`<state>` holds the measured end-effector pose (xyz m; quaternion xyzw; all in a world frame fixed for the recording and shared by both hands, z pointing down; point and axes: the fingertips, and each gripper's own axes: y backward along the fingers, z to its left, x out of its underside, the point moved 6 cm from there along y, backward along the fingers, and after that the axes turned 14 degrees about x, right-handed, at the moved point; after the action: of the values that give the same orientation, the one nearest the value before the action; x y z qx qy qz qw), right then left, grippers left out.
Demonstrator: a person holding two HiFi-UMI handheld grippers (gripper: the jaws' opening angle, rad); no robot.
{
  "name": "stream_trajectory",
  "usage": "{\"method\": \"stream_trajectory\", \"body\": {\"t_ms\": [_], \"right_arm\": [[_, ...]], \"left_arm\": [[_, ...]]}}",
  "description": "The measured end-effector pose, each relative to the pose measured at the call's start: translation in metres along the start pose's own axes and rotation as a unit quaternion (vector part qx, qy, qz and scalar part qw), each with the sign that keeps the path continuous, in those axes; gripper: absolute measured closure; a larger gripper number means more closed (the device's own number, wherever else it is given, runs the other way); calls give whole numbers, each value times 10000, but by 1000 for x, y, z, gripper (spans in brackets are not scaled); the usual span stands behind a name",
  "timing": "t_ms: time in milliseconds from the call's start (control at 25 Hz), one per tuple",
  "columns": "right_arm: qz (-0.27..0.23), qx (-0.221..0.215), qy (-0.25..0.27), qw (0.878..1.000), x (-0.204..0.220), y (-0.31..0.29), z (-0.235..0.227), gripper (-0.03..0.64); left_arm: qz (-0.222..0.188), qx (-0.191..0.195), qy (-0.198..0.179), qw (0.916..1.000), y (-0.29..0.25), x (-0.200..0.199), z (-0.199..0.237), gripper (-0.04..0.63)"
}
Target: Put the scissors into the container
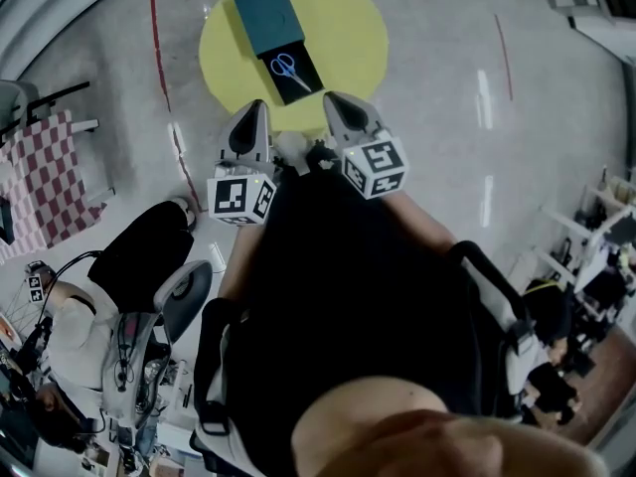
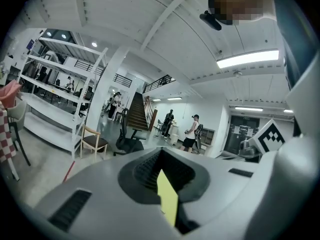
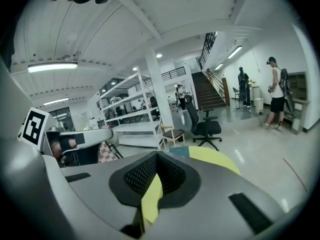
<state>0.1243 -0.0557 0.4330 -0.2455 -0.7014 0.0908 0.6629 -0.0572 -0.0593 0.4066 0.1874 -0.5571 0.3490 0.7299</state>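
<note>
Yellow round table [image 1: 348, 28] at twelve o'clock: scissors [image 1: 288, 68] lie on a black tray [image 1: 303, 92] beside the teal container [image 1: 266, 13], blades slanting toward five o'clock. Left gripper [image 1: 255, 107] and right gripper [image 1: 334, 99] hover short of it, jaws pressed together, empty, about equally near.

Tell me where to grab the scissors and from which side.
Take the scissors from straight above, with the jaws closing across the narrow neck where the blue handles meet the blades. They lie flat on the black surface next to the teal container, so a side approach would likely find no edge to catch.
</note>
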Motion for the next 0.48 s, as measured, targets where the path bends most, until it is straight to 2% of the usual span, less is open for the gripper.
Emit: {"method": "stream_trajectory", "body": {"t_ms": [200,480], "right_arm": [[-100,16,-42,9999,-1,11,-2,617],[-198,-54,2,9998,-1,9,26,618]], "left_arm": [[-17,80,-120,9999,-2,-3,-10,598],[-14,129,-206,9997,18,-6,4,598]]}}
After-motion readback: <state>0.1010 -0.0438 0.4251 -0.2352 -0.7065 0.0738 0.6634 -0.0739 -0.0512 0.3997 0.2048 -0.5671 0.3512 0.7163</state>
